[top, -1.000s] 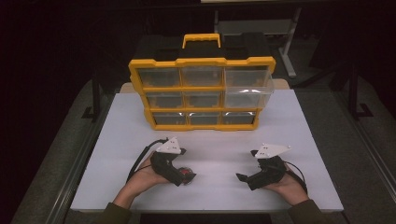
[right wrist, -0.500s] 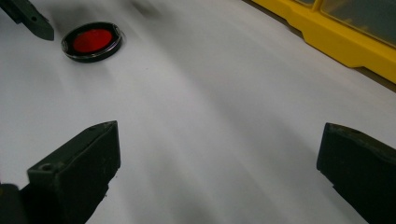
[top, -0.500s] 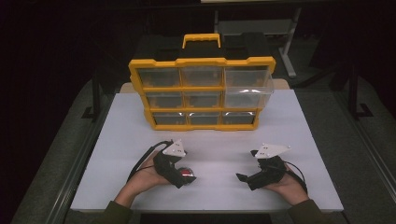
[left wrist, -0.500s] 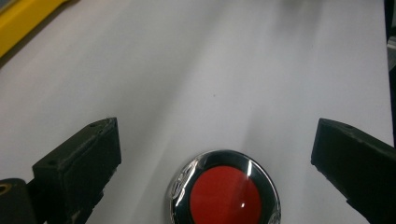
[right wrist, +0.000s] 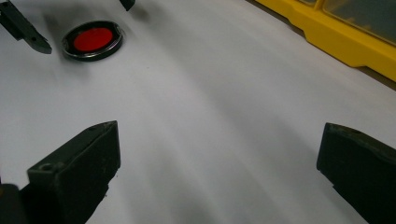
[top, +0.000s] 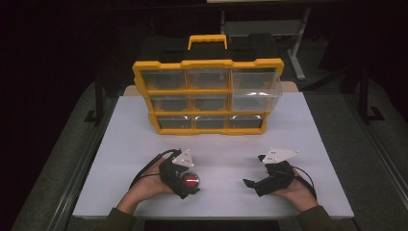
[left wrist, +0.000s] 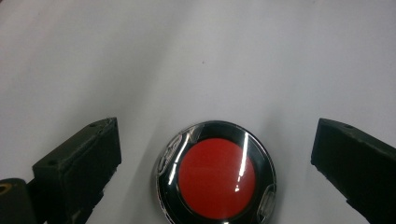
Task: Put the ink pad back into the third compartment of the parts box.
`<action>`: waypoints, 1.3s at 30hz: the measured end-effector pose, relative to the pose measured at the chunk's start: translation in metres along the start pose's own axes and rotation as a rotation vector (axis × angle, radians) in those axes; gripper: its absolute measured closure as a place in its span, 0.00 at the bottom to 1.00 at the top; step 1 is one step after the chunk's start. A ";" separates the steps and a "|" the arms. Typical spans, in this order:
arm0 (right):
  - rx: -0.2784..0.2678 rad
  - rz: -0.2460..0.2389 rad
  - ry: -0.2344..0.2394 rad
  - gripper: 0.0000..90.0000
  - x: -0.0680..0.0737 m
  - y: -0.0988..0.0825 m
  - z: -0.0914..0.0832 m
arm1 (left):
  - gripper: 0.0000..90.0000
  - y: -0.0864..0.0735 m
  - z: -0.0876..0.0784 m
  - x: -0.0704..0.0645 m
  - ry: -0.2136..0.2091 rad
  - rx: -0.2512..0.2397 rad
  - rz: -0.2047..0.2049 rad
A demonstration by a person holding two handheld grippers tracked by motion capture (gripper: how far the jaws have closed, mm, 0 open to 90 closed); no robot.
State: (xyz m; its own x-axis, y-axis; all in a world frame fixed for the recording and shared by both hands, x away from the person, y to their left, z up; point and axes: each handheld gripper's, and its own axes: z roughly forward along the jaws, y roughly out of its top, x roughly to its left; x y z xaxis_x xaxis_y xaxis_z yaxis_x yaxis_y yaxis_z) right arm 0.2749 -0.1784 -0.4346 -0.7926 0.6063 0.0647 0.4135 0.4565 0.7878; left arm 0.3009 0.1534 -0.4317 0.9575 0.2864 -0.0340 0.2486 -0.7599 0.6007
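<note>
Left gripper view: red disc (left wrist: 217, 177) between wide fingers (left wrist: 77, 163); right gripper (right wrist: 219, 172) fingers wide.

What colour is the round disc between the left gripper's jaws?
The disc has a red centre inside a shiny black rim, clearest in the left gripper view.

Room: dark, unlit surroundings; white rectangular tabletop (top: 134, 144); grey floor (top: 365, 144); pale metal-legged table (top: 269, 29) behind.

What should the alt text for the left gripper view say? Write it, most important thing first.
A round red disc with a shiny black rim lies flat on the white table, centred between the left gripper's two open black jaws, touching neither.
</note>
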 end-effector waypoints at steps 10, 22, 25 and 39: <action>0.004 0.000 0.005 0.00 0.001 0.000 0.000 | 0.01 -0.002 0.003 -0.001 -0.007 0.053 0.011; 0.004 -0.003 0.009 0.00 0.001 0.000 0.001 | 0.03 -0.003 0.006 -0.001 0.006 0.092 0.026; 0.006 -0.004 0.009 0.00 0.001 0.000 0.001 | 0.07 -0.004 0.005 -0.001 0.009 0.095 0.023; 0.006 -0.008 0.013 0.00 0.001 0.000 0.001 | 0.22 -0.004 0.001 0.001 -0.011 0.084 0.018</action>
State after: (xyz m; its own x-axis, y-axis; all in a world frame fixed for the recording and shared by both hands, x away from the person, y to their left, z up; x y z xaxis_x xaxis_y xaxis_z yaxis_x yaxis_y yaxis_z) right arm 0.2745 -0.1774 -0.4353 -0.8016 0.5941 0.0669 0.4103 0.4653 0.7843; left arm 0.3014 0.1559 -0.4352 0.9635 0.2657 -0.0327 0.2419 -0.8116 0.5318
